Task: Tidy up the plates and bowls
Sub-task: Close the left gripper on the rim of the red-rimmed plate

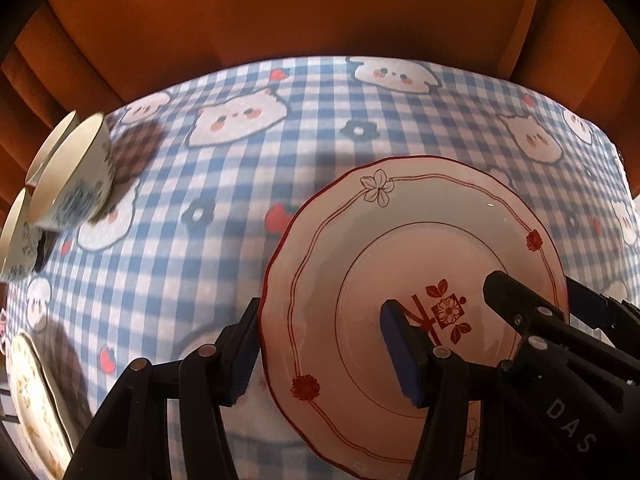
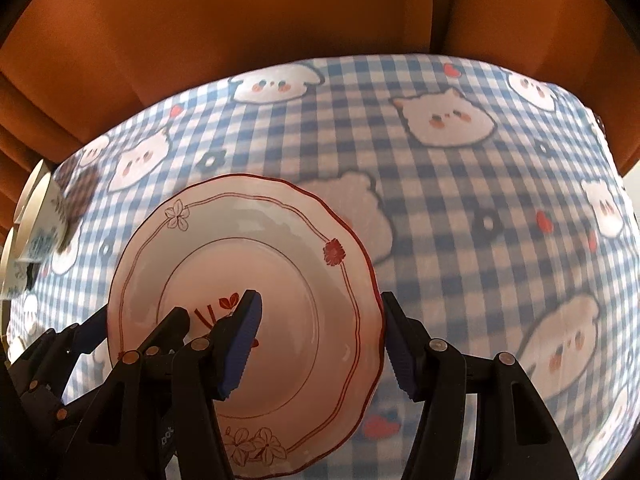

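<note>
Holding anything, those two tools?

Both are on the same thing: a scalloped white plate (image 1: 400,220) with a red edge line, small red flowers on the rim and a red motif in the middle.

How does the left gripper (image 1: 320,320) sit on it?

It straddles the plate's left rim. One finger is outside, against the scalloped edge, and the blue pad (image 1: 400,356) of the other lies on the inner face near the motif. It looks clamped on the rim.

And the right gripper (image 2: 320,300)?

The mirror of that on the opposite rim: one pad over the well, the other finger against the outer edge. It is clenched on the plate as well.

Where is the plate itself?

Between the two tools, above the blue gingham tablecloth (image 1: 280,200) with its cartoon animal faces, roughly mid-table. A soft shadow falls on the cloth beyond its far edge, so it seems to be off the surface, though I cannot see under it.

What about the other dishes?

White bowls with a blue pattern (image 1: 72,172) are bunched at the table's left edge, well apart from the plate. I cannot tell whether they are nested or just touching. A second plate (image 1: 32,392), pale with a yellowish pattern, shows at the near left corner.

Behind the table?

An orange-brown curtain (image 1: 280,20).
</note>
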Action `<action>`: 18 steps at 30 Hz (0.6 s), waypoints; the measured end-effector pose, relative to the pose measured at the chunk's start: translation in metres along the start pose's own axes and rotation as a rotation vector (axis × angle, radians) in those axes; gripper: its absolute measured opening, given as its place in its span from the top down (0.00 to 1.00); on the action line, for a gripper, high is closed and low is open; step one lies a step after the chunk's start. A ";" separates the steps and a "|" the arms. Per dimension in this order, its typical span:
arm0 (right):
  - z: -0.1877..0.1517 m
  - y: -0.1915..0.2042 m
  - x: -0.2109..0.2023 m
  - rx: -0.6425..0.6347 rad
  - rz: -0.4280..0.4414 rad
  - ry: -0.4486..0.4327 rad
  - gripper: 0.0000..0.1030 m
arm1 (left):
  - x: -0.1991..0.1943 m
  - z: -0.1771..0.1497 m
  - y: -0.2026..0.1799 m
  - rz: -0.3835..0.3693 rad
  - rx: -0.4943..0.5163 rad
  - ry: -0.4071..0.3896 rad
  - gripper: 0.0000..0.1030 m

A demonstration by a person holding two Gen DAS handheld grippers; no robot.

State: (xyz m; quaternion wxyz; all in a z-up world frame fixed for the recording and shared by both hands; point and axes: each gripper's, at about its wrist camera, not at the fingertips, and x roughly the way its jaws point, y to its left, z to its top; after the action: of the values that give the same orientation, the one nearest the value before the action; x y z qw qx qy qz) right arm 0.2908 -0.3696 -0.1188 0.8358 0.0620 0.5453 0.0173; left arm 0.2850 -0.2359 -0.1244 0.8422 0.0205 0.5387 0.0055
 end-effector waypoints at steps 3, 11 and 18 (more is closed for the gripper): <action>-0.010 0.003 -0.005 -0.003 0.009 0.020 0.39 | -0.004 -0.009 0.002 -0.001 0.000 0.006 0.42; -0.012 0.001 -0.003 -0.017 0.043 0.016 0.40 | -0.005 -0.009 0.005 -0.022 -0.017 0.004 0.42; -0.011 -0.006 -0.001 -0.038 0.043 -0.006 0.54 | -0.003 -0.007 0.008 -0.036 -0.041 0.004 0.43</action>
State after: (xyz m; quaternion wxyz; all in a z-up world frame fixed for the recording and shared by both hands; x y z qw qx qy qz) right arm 0.2794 -0.3750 -0.1228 0.8379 0.0579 0.5409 0.0453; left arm 0.2777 -0.2277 -0.1237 0.8413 -0.0065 0.5405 0.0012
